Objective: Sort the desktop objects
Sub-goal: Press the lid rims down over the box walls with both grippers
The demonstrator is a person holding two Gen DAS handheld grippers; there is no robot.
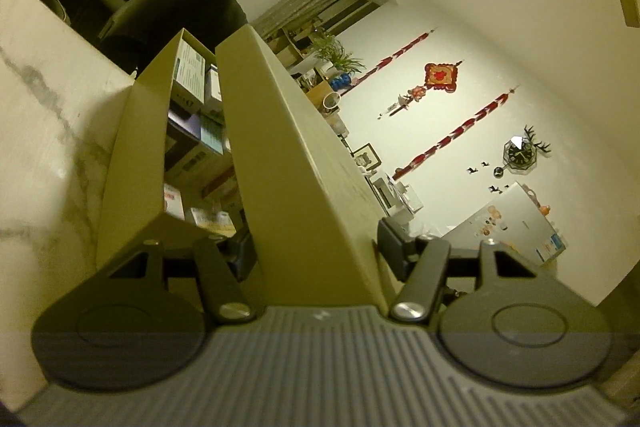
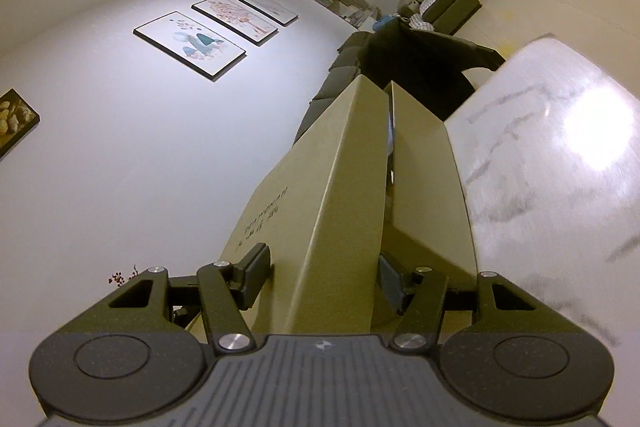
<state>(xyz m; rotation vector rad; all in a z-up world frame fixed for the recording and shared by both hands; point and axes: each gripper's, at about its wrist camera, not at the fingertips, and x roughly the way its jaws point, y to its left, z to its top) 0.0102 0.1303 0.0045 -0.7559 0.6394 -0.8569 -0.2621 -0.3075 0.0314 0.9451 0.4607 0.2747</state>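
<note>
A tan cardboard box lid (image 1: 288, 163) stands on edge between the fingers of my left gripper (image 1: 316, 253), whose pads press on both of its faces. Beside it the open tan box (image 1: 136, 147) holds several small cartons (image 1: 192, 87). In the right wrist view, my right gripper (image 2: 322, 279) is shut on the same lid (image 2: 324, 203) from the other end, and the lid's flat top there carries dark printed lettering. The box (image 2: 432, 195) lies just right of the lid on the white marble table (image 2: 560, 155).
A dark chair (image 1: 180, 11) stands behind the box at the marble table's (image 1: 44, 107) far edge. Beyond are a sofa (image 2: 332, 83), windows with curtains, framed pictures (image 2: 192, 45) and red wall hangings (image 1: 440, 75). A shelf with plants (image 1: 336, 59) lines the far wall.
</note>
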